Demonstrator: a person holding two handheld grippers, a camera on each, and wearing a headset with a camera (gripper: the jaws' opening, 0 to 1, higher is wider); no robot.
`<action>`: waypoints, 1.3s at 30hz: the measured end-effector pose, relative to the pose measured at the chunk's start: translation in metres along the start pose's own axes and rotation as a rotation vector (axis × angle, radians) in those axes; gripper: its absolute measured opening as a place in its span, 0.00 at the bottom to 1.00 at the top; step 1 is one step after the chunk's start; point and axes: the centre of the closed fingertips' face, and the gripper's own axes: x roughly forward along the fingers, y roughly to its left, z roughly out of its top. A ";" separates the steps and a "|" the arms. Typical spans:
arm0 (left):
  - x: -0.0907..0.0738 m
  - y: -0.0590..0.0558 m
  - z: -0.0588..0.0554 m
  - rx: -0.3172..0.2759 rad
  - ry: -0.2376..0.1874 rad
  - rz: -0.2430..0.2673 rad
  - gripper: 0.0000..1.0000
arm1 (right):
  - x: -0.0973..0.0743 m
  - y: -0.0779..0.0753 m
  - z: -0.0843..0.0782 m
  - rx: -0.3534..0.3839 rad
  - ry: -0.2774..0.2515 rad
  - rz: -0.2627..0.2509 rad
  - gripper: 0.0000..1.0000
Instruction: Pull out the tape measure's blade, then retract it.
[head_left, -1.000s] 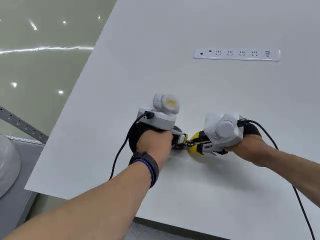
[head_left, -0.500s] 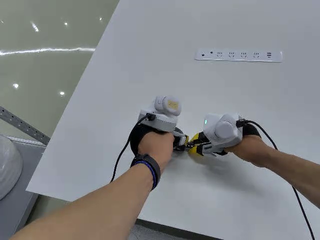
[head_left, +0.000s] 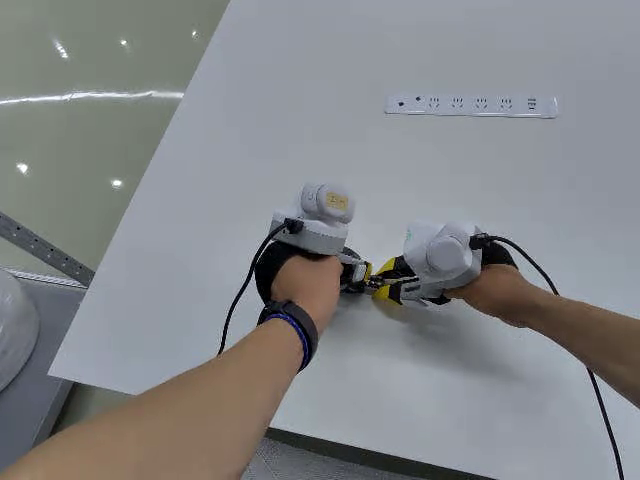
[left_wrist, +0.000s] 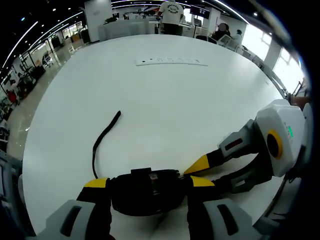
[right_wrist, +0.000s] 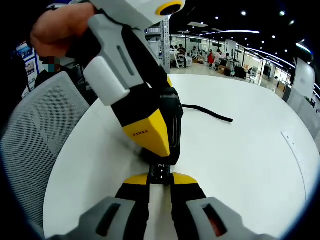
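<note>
You have the left gripper (left_wrist: 149, 183) clamped on the tape measure (left_wrist: 145, 196). Its two yellow-tipped jaws press the black case from either side, and the case rests on the white table (head_left: 300, 130). In the left gripper view, a black strap (left_wrist: 102, 142) curls away from the case toward 11 o'clock and lies flat on the tabletop.

Your right gripper (right_wrist: 160, 179) faces the other one nose to nose. Its jaws are drawn in narrow and pinch the blade tip (right_wrist: 161, 171) right at the mouth of the case, so the yellow jaw tips sit just beside the case itself (how much blade is out between them is too small to make out). In the right gripper view, the case stands at 12 o'clock from the pinch, with one yellow pad of your left gripper laid against its side.

In the head view, your left gripper points toward 3 o'clock and your right toward 9 o'clock. They meet near the table's near edge, and the case is mostly hidden between them. Both your hands wrap the grips, and a dark wristband (head_left: 292, 326) circles your left wrist. A black cable (head_left: 575, 340) trails from the right gripper toward 5 o'clock, along your forearm. A white power strip (head_left: 470, 105) lies flat on the table toward 1 o'clock, well apart from the grippers.
</note>
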 end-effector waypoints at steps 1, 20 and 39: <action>0.000 0.000 0.000 0.003 0.000 -0.001 0.58 | 0.000 0.000 0.000 -0.004 0.003 -0.002 0.15; -0.023 0.002 0.000 0.036 -0.062 -0.045 0.54 | -0.031 0.001 -0.013 0.048 0.043 -0.052 0.25; -0.056 0.018 -0.013 0.121 -0.125 -0.088 0.54 | -0.072 -0.008 -0.002 0.171 -0.020 -0.177 0.34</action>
